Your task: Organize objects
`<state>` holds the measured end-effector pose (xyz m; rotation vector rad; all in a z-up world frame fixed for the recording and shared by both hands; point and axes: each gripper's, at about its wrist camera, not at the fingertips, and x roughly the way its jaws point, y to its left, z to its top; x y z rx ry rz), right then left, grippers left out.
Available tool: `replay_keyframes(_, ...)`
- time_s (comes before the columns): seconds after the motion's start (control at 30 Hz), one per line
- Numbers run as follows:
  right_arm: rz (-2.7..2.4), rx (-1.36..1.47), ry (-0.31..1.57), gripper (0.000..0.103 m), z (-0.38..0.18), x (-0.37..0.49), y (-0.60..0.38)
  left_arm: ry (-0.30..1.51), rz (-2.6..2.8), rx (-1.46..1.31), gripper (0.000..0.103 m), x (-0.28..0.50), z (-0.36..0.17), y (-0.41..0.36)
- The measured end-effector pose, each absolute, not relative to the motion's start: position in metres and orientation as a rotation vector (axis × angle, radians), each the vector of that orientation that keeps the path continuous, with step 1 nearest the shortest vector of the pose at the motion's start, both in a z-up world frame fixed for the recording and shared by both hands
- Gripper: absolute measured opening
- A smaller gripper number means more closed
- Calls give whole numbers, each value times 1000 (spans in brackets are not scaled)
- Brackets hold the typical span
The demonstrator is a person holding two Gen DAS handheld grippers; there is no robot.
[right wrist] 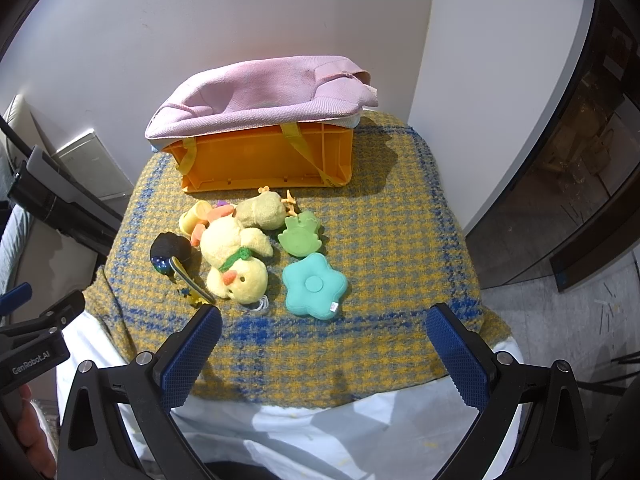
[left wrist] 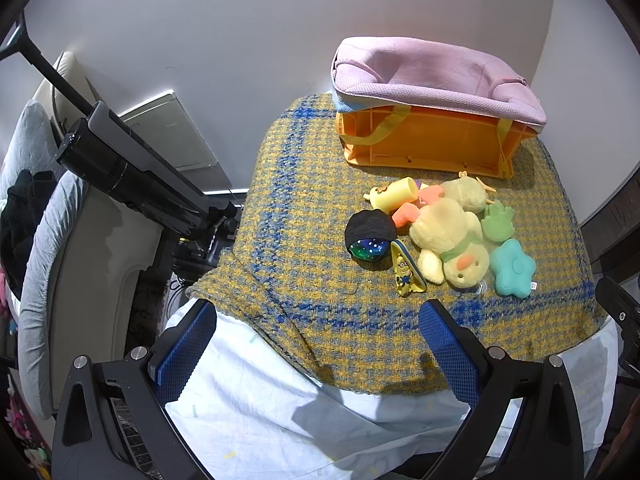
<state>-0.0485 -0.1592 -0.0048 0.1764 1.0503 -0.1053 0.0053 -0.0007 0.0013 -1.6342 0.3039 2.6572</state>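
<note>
A pile of toys lies on a yellow-and-blue woven cloth [left wrist: 304, 240]: a yellow plush duck [left wrist: 452, 246] [right wrist: 236, 264], a teal star cushion [left wrist: 512, 268] [right wrist: 314, 284], a green frog toy [left wrist: 497, 222] [right wrist: 300, 234], a black-wrapped ball [left wrist: 370, 236] [right wrist: 170, 256], a small yellow figure toy [left wrist: 406, 272] and a yellow cup [left wrist: 394, 196]. Behind them stands an orange crate [left wrist: 432, 144] [right wrist: 264, 160] lined with a pink fabric bag [left wrist: 436, 76] [right wrist: 260, 96]. My left gripper [left wrist: 318, 320] and right gripper [right wrist: 324, 326] both hover open, short of the pile, with nothing between their fingers.
A black vacuum-like device [left wrist: 128, 168] leans at the left beside grey cushions [left wrist: 48, 264]. White sheet [left wrist: 260, 400] covers the near edge under the cloth. A white wall stands behind the crate, and a dark doorway [right wrist: 580, 160] lies at the right. The left gripper's body [right wrist: 36, 344] shows in the right wrist view.
</note>
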Motion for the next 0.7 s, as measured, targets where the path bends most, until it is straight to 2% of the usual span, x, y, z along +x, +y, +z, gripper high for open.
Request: replay_keyframes(0.7,-148,207,1046,102,-4,-49,-160,314,2633,-1621,103,6,0,-1)
